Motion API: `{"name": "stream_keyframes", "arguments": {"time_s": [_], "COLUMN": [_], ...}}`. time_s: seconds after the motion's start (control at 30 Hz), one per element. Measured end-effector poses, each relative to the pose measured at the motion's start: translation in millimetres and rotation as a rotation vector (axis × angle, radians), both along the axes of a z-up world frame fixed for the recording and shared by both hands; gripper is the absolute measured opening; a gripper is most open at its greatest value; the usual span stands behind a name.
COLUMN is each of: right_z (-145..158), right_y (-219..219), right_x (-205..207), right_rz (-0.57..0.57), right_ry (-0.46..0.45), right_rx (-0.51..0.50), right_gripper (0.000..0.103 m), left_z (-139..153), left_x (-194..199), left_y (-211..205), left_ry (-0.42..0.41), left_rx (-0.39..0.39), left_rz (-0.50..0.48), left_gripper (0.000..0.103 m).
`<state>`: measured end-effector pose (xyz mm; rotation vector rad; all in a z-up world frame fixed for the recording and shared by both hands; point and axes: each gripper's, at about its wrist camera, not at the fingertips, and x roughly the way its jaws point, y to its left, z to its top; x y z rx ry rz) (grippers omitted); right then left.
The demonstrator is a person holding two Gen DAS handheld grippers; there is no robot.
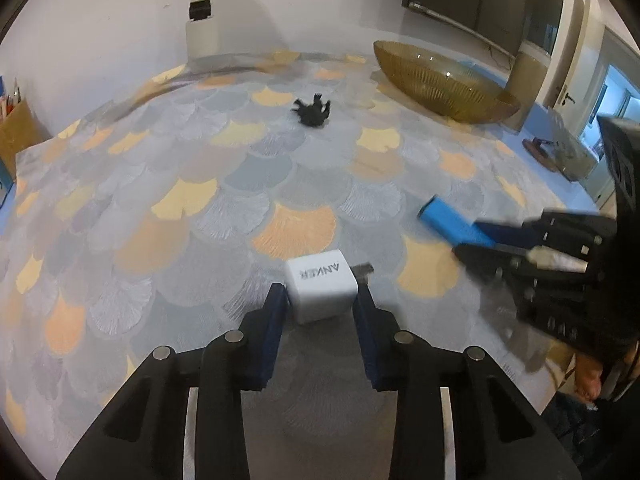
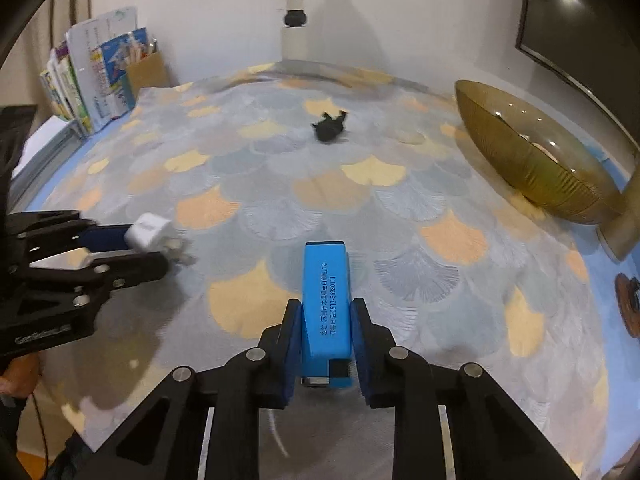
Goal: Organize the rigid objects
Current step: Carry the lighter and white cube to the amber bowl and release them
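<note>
With the left hand-held gripper (image 1: 322, 300) clamped on the white charger (image 1: 321, 292) and the right hand-held gripper (image 2: 325, 336) gripping the blue box (image 2: 326, 304) above the counter (image 2: 360, 208), carry both level to the amber bowl (image 2: 532, 160), releasing only once inside.

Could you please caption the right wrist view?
Right claw grips a blue box; amber bowl waits on the patterned cloth.

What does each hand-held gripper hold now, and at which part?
Left hand-held gripper: white charger, by its two side faces. Right hand-held gripper: blue box, by its long sides near one end.
</note>
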<state>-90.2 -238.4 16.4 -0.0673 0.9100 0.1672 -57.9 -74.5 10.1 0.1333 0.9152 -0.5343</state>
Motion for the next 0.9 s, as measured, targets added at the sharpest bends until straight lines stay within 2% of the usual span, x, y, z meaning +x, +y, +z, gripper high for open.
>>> {"name": "stream_keyframes", "arguments": {"time_s": [0.13,0.23,0.43,0.57,0.7,0.83,0.87,0.9], "right_z": [8,31,107,135,141,125,121,115], "right_y": [-20,-43,-115,-164,-210,-237,-242,-250], "right_x": [-3,-7,-6,9,33,57,61,61], "right_rz": [-0.026,-0.073,-0.243,-0.375,-0.523,-0.604,-0.617,-0.634], "right_ry": [0.015,-0.048,-0.245,-0.293,-0.265,-0.185,-0.173,-0.16], "right_rx": [0.149,0.18,0.161,0.15,0.158,0.145,0.156,0.178], "right_gripper": [0.024,0.024,0.024,0.024,0.024,0.023,0.023,0.023], "left_z": [22,49,111,139,138,120,113,108], "left_x": [6,15,48,74,102,124,130,135], "left_y": [-8,-22,-72,-129,-177,-216,-226,-233], "left_ry": [-0.036,-0.093,-0.178,-0.244,-0.232,-0.179,-0.165,-0.155], "left_rx": [-0.032,-0.053,-0.146,-0.138,-0.124,-0.093,-0.074,-0.055], "left_rz": [-0.001,-0.01,-0.061,-0.11,-0.15,-0.172,-0.175,-0.179], "left_gripper": [0.03,0.03,0.03,0.03,0.03,0.031,0.034,0.046]}}
